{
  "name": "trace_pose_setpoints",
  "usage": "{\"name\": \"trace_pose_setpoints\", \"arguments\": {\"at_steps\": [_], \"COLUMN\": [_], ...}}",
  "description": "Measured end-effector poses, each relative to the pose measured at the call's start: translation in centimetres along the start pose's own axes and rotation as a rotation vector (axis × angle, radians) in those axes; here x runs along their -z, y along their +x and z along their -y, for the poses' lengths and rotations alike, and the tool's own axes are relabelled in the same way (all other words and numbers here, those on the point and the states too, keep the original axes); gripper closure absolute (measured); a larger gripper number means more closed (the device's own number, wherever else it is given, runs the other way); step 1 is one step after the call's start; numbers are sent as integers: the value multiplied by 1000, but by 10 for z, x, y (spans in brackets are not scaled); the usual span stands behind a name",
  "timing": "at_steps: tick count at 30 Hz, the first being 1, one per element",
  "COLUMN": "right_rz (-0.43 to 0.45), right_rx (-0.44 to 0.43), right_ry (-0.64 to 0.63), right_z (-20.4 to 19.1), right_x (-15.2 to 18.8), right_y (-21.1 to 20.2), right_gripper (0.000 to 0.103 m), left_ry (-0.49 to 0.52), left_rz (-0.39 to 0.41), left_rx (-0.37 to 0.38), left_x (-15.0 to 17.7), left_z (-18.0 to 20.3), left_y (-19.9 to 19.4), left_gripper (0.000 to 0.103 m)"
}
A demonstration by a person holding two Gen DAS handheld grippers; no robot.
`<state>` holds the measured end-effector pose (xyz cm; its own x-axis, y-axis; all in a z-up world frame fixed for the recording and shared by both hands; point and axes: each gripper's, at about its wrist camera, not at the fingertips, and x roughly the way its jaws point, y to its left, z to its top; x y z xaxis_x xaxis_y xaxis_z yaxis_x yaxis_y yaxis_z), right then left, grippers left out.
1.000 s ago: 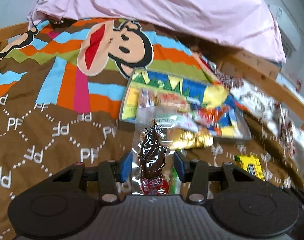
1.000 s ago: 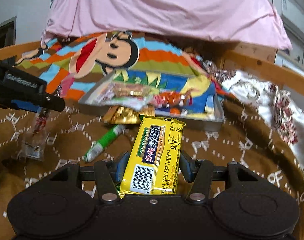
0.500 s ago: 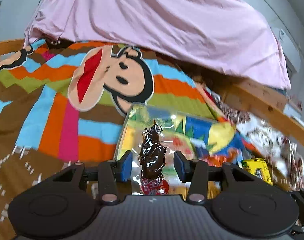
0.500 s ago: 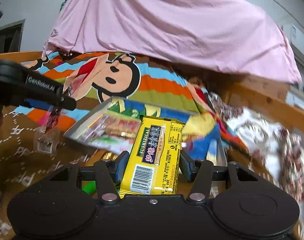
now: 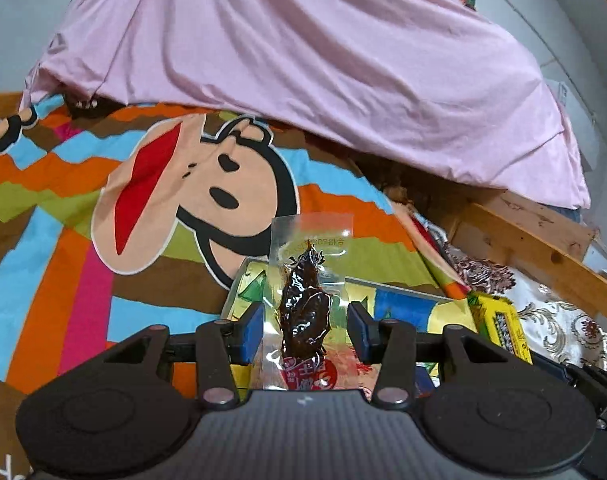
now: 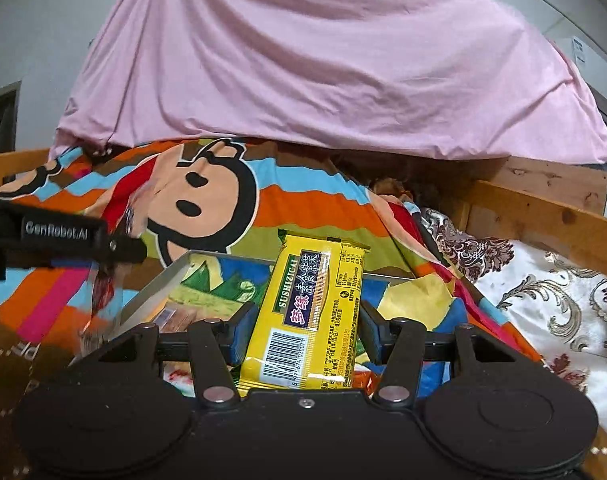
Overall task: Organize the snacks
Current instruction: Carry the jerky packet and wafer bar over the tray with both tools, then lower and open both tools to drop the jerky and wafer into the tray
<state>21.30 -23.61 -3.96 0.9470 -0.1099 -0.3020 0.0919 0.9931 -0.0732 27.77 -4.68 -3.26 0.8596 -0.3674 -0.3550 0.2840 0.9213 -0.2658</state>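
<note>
My left gripper (image 5: pixel 305 332) is shut on a clear packet (image 5: pixel 303 312) holding a dark brown snack, held upright between the blue pads (image 5: pixel 251 334). My right gripper (image 6: pixel 303 334) is shut on a yellow snack packet (image 6: pixel 311 312) with a barcode at its near end. Both hang over the near part of a metal tray (image 6: pixel 159 292) with a colourful lining and several snack packets in it. The same tray's far rim (image 5: pixel 403 283) shows in the left wrist view. There the yellow packet (image 5: pixel 499 320) appears at the right. The left gripper's arm (image 6: pixel 63 236) crosses the right wrist view's left side.
The tray lies on a striped blanket with a cartoon monkey face (image 5: pixel 191 192). A big pink sheet (image 5: pixel 323 72) is heaped behind it. A wooden bed rail (image 6: pixel 543 224) and a floral cloth (image 6: pixel 551 308) run along the right.
Both grippers have moved forward over the blanket to the tray, each still carrying its packet. The green tube and gold packet in front of the tray have dropped out of view.
</note>
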Motion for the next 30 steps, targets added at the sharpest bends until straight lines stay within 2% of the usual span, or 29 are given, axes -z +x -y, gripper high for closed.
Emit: {"name": "trace_pose_setpoints", "arguments": {"at_steps": [13, 30], "right_rz": [-54, -131], "right_rx": [15, 11], "right_ry": [63, 51], "right_z": [1, -7], "right_x": [7, 22], "right_y": [41, 57], "right_gripper": [48, 48], "left_ry": [34, 44], "left_rz": [-66, -132], "left_rx": [-55, -57], "left_x": [-3, 7], "left_z": [0, -1], "left_y": [30, 48], "left_gripper": [54, 54]}}
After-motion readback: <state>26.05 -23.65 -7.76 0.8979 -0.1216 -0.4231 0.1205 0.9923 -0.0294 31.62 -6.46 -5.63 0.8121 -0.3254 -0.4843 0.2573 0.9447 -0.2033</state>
